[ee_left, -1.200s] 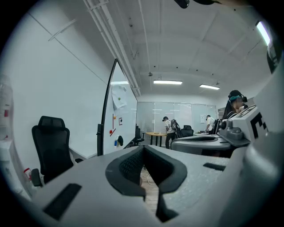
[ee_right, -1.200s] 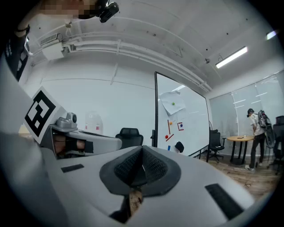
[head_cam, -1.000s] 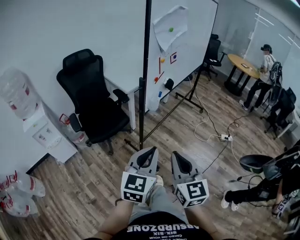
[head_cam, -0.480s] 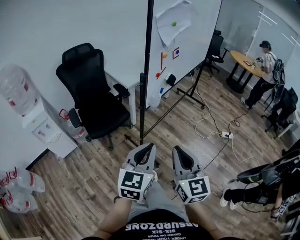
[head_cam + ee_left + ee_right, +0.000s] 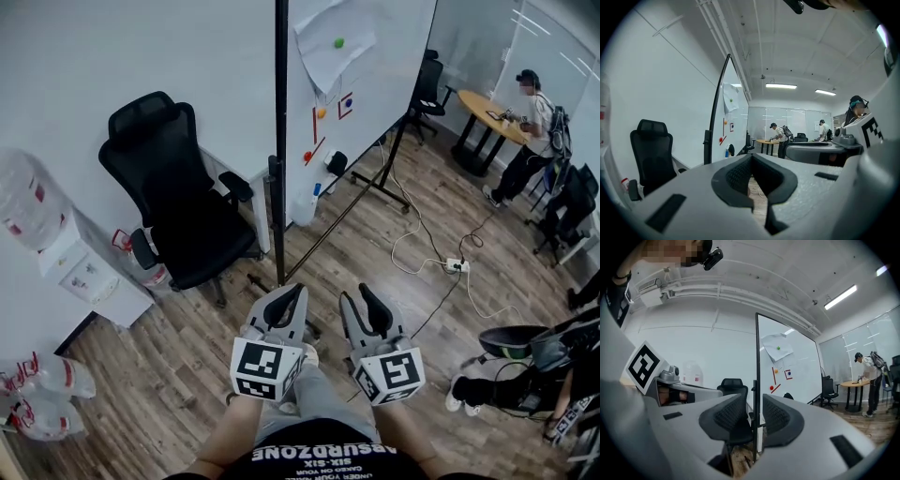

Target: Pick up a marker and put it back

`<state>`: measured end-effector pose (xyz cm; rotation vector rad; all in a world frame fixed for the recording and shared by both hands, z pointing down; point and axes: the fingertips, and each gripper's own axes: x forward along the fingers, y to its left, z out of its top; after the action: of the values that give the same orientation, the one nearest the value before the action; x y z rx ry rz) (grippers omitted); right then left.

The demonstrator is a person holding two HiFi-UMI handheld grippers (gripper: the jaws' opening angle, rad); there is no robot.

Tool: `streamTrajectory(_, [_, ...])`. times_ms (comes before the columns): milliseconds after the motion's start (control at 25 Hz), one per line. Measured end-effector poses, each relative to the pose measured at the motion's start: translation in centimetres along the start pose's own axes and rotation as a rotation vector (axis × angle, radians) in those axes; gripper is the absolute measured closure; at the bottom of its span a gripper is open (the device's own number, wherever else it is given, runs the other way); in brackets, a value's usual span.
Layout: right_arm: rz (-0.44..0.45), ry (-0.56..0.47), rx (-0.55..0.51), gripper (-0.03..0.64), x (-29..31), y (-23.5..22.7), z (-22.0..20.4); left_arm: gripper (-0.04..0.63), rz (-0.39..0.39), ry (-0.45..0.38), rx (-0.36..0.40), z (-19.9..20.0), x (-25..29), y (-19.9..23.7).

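Two red markers [image 5: 313,125] [image 5: 319,150] cling to the whiteboard [image 5: 375,75] ahead, one upright, one slanted, among coloured magnets. They also show in the right gripper view, red markers [image 5: 774,376]. Both grippers hang close to my body, far from the board. My left gripper [image 5: 298,293] has its jaws closed together, seen tip to tip in its own view [image 5: 751,157], holding nothing. The jaws of my right gripper [image 5: 361,296] are opening, with a narrow gap [image 5: 753,401] and nothing between them.
A black office chair [image 5: 178,202] stands left of the board's black stand pole [image 5: 279,141]. A water dispenser [image 5: 70,267] and bags [image 5: 37,394] line the left wall. Cables [image 5: 441,267] run over the wooden floor. A person [image 5: 525,122] stands at a round table; another sits at lower right.
The right gripper's jaws have parted from shut to a narrow gap. Both grippers have stayed near my body while my head view shifted slightly.
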<state>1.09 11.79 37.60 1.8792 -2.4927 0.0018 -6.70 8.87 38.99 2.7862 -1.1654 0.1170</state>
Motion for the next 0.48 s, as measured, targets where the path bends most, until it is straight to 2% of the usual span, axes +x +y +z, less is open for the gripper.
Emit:
streamTrajectory(200, [-0.002,-0.028,0.005,0.409,3.2,-2.6,1.3,0.592,-0.013,-0.013,0.017,1.6,3.3,1.7])
streamTrajectory(480, [-0.018,-0.030,0.026,0.339,7.5,-6.0,1.8,0.592,-0.021,-0.023,0.032,3.2,7.5,4.2])
